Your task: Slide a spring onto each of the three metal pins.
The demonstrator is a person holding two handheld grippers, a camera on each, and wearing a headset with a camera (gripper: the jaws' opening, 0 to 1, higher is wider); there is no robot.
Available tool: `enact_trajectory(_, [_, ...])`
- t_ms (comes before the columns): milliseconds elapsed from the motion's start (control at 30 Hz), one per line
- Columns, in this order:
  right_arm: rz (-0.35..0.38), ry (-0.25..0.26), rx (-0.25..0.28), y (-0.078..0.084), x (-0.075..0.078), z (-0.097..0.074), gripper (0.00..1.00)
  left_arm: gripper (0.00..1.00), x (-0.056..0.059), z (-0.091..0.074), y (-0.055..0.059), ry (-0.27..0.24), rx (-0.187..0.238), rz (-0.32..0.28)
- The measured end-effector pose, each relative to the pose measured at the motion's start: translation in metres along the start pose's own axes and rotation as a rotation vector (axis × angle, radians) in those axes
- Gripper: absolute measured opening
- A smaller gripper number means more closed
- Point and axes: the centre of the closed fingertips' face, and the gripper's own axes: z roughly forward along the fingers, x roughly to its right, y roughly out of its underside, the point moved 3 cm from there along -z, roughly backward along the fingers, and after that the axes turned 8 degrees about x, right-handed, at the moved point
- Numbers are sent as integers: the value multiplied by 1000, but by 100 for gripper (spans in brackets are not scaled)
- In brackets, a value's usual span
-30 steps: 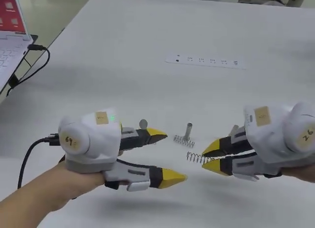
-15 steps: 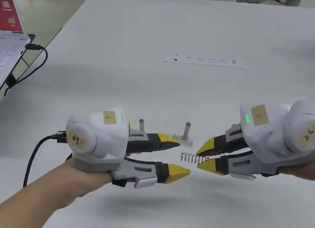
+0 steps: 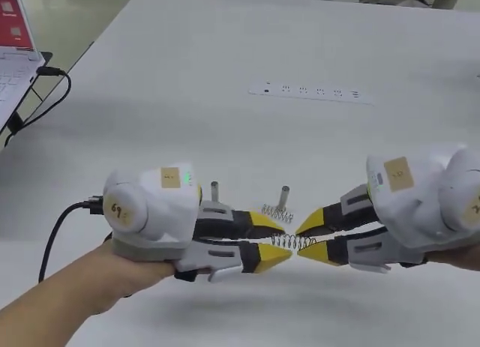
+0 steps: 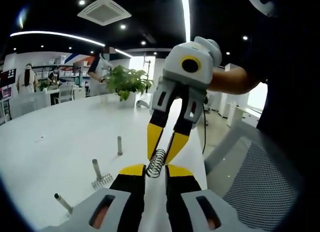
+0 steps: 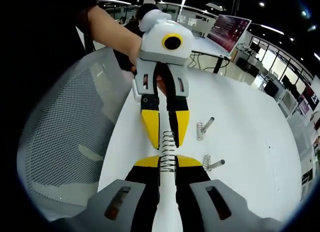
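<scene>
The spring (image 3: 289,243) is held up off the table, right between the tips of your two grippers. It lies level, with one end at each tool. Your right gripper (image 3: 298,240) has its jaws almost together and pinches the right end of the spring. Your left gripper (image 3: 289,238) has its jaws narrow too, one on each side of the left end. I cannot tell if they squeeze the spring or just sit beside it. The two grippers point at each other, tip almost to tip.

Just behind them, two metal pins stand up on the white table (image 3: 225,100). The first pin (image 3: 214,190) is close to your left gripper. The second pin (image 3: 285,196) is near the middle. A loose spring (image 3: 276,212) lies on the table at the foot of the second pin.

Far back on the table lies a white power strip (image 3: 311,93). At the left edge sits an open laptop (image 3: 15,62).
</scene>
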Motion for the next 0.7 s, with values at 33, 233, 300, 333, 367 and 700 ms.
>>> enact_trajectory(33, [-2,-2,0,0,0,0,8,6,0,0,0,1,-2,4])
enact_trajectory(233, [-13,-2,1,-1,-1,0,8,5,0,0,-1,4,-4,3])
enact_trajectory(300, [-19,-2,0,-1,-1,0,8,4,0,-1,0,3,-7,6])
enact_trajectory(333, [-20,-3,-1,-1,-1,-1,8,4,0,-1,0,4,-5,6])
enact_trajectory(367, [-19,-4,-2,-1,-1,0,8,4,1,-1,0,6,-7,10])
enact_trajectory(700, [-3,3,18,-3,0,-2,8,2,1,-1,-3,9,-4,24])
